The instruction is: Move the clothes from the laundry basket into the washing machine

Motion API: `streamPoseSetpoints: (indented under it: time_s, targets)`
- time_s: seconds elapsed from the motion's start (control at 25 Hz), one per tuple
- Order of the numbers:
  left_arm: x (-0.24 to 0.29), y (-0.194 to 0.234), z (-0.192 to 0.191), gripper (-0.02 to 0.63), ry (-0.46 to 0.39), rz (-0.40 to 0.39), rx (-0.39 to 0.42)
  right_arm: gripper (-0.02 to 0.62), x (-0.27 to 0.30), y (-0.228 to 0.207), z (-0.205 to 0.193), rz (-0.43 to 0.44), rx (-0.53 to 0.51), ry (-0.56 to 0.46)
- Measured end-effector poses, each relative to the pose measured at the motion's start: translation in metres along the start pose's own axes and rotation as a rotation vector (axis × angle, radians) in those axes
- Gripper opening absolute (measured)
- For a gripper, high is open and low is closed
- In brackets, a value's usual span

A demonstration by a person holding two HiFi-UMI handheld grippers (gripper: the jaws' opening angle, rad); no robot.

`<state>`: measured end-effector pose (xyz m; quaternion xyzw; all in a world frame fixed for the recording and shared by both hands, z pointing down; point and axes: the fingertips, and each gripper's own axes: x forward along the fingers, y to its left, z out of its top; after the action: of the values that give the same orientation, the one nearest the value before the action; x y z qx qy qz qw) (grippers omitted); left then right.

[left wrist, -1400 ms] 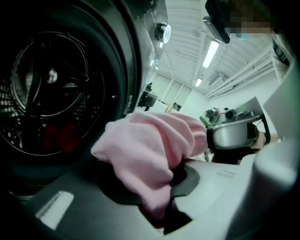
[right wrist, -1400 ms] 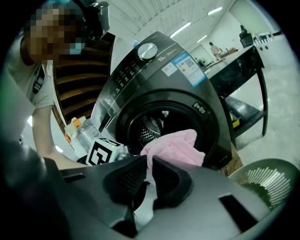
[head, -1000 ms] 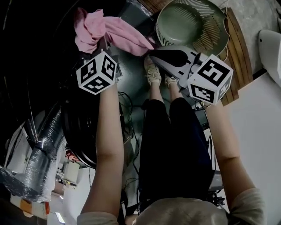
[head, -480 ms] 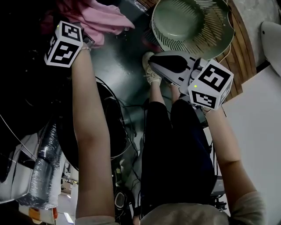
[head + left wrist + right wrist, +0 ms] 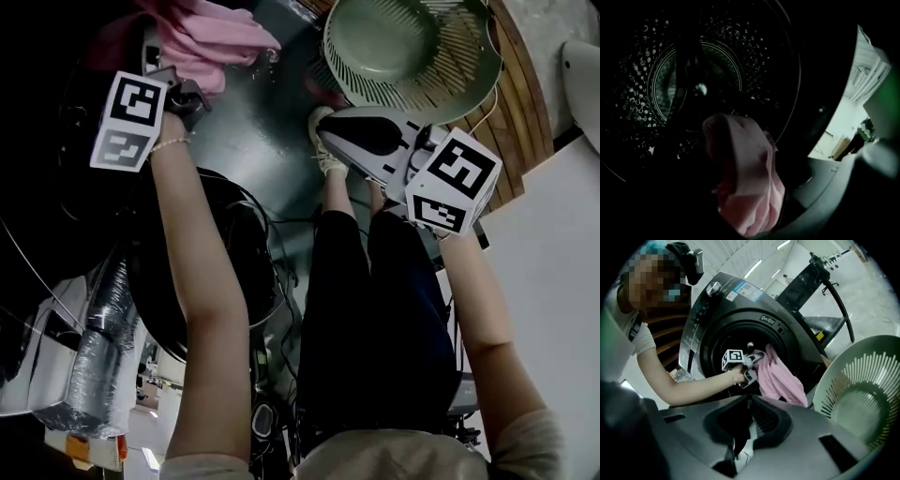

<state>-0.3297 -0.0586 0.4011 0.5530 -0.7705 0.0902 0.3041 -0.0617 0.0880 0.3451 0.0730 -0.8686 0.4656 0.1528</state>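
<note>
Dark floor (image 5: 281,141), wooden planks (image 5: 514,89) beside laundry basket (image 5: 452,66)

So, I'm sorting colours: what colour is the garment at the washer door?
Pink garment, clearest in the right gripper view.

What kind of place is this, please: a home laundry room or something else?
Probably a laundry corner inside a large workshop or test hall, not a home. It has a front-loading washing machine, a green laundry basket nearby, and long ceiling strip lights high overhead.

No readable text, sticker (image 5: 746,289) on washing machine (image 5: 787,329) too small to read
</note>
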Motion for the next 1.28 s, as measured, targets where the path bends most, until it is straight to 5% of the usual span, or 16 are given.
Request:
streamPoseSetpoints:
  time_s: [0.28,0.52,0.64,0.88,1.28]
  targets:
    - [-0.026,-0.022,-0.102,0.414,0.214,0.039,0.105,0.027,-0.012,-0.006,-0.005,-0.007,0.016,-0.006]
    - [0.018,-0.007,-0.126,0.414,0.216,0.221,0.268,0.028,-0.015,-0.014,-0.023,0.031,0.084,0.033]
    - [0.027,-0.014,-0.122,0.387,0.252,0.186,0.303,0.026,-0.019,-0.019,-0.024,0.014,0.068,0.018]
    - [0.007,-0.023,-0.100,0.107,0.250,0.074,0.402,0.026,-0.020,-0.015,-0.006,-0.003,0.046,-0.035]
    - [0.013,0.003,0.026,0.084,0.005,0.228,0.432,0.026,-0.023,-0.017,0.015,-0.023,0.041,-0.102]
